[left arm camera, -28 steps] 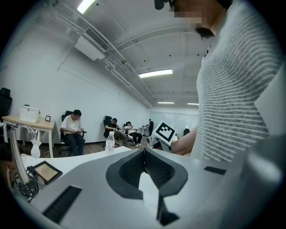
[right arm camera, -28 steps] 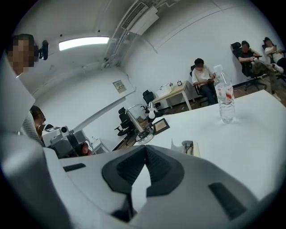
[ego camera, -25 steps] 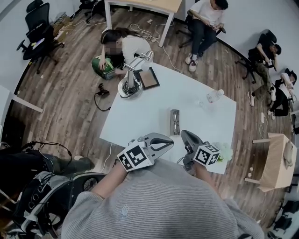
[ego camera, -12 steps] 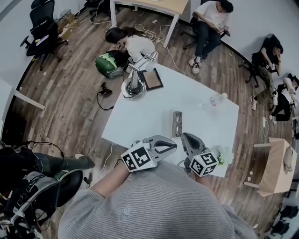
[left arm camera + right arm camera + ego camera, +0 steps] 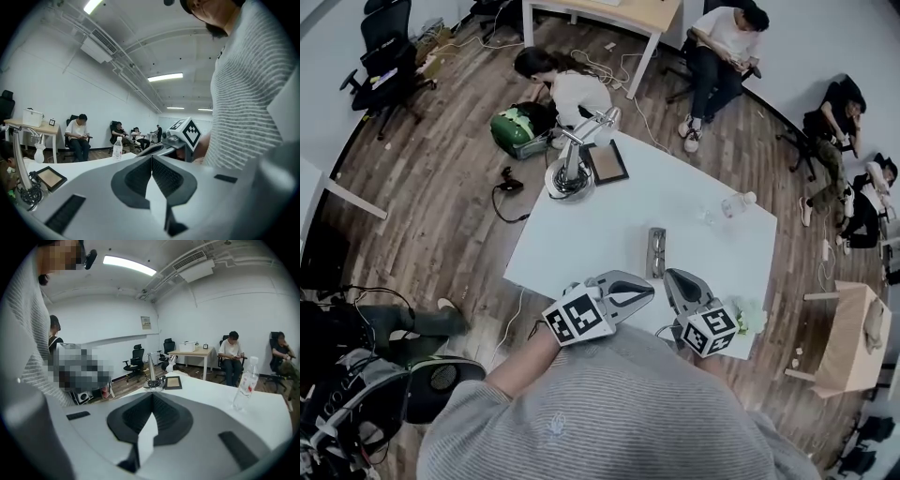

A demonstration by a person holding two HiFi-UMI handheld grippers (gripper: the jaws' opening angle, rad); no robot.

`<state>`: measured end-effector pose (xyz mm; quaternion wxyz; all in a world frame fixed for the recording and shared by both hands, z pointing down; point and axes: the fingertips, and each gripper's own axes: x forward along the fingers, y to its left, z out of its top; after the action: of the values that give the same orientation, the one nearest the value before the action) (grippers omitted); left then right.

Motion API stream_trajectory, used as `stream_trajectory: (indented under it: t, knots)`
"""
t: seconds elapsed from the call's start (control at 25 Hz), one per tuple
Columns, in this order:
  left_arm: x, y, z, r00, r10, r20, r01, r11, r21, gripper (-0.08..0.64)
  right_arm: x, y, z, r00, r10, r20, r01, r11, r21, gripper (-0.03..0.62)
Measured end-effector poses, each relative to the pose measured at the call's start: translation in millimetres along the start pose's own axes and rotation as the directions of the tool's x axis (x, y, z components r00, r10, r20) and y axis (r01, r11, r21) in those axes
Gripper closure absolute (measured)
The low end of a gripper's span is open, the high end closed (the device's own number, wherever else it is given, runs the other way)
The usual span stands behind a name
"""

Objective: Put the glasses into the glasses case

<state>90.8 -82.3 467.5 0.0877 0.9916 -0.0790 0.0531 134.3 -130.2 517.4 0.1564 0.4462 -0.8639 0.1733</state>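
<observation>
The narrow dark glasses case (image 5: 655, 253) lies on the white table (image 5: 581, 244) near its front edge; the glasses seem to lie in or on it, too small to tell apart. My left gripper (image 5: 648, 291) is shut and empty just in front of the case, pointing right toward the other gripper. My right gripper (image 5: 673, 276) is also shut and empty, its tip close to the case's near right end. In the left gripper view the jaws (image 5: 151, 157) meet with nothing between them, and the right gripper's marker cube (image 5: 187, 133) shows beyond. The right gripper (image 5: 151, 395) looks the same, shut and bare.
A desk lamp (image 5: 572, 164) and a dark picture frame (image 5: 607, 161) stand at the table's far corner, a water bottle (image 5: 733, 201) at its right. A person crouches by a green bag (image 5: 517, 128); others sit on chairs. A small wooden table (image 5: 848, 323) is at the right.
My right gripper has rolled about its own axis and lifted slightly, its marker cube now showing other faces. The left gripper has stayed put. The case has not moved.
</observation>
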Motion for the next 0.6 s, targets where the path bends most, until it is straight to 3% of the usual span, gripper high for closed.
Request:
stream_trajectory:
  t: [0.6]
  knots:
    - [-1.2, 5.5, -3.9, 1.0, 0.017, -0.006, -0.017, 1.0, -0.001, 0.548, 6.9, -0.9, -6.7, 1.0, 0.009, -0.021, -0.009, 1.0, -0.015, 0.58]
